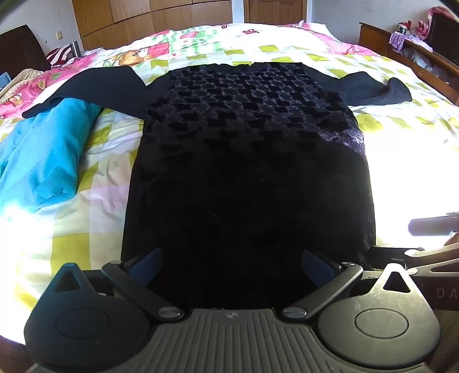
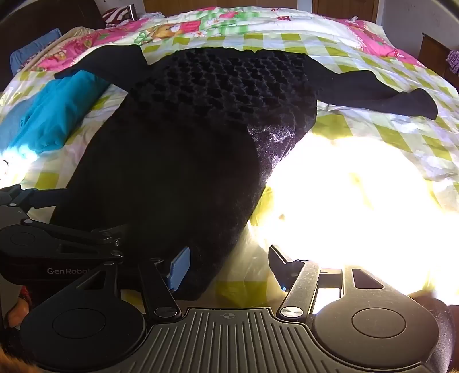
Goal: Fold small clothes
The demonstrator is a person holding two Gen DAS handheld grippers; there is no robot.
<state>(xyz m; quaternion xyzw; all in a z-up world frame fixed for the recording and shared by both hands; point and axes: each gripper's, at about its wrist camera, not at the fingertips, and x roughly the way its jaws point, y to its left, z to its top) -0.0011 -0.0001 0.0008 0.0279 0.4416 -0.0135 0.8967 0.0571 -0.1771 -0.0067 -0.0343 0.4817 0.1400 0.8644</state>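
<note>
Black garment (image 1: 249, 149) laid flat on the bed (image 1: 94, 172), hem end nearest both cameras, sleeves spread to either side at the far end. Upper body textured in a raised checker pattern; lower part too dark to resolve any detail.

Left wrist view only: wooden wardrobe doors (image 1: 160, 17) beyond the garment, dark furniture with cluttered items (image 1: 413, 43) far right of it, and part of the right gripper's body at the frame's right edge, beside the garment's hem corner.

Right wrist view only: the garment's right sleeve (image 2: 373, 89) in full length, ending in a flared cuff, and the garment's right hem corner (image 2: 200, 275) lying between the fingers.

Seen in both: folded turquoise cloth (image 1: 43, 155) left of the garment, under its left sleeve tip; patterned quilt in pink, green and white beneath.

Left gripper (image 1: 232, 264) — fingers spread wide apart, blue pads (image 1: 146, 265) over the garment's hem, nothing clamped. Contact with the fabric not determinable against the black.

Right gripper (image 2: 229, 269) — fingers apart, left blue pad (image 2: 180, 268) touching or just over the hem corner, right finger over bare quilt. Nothing clamped.

Readable writing: "GenRobo" on the left gripper's body in the right wrist view, last letters cut off by the right gripper's link; "DA" at the right edge of the left wrist view, remainder out of frame.

Quilt right of the garment washed out by sunlight — pattern lost there.
</note>
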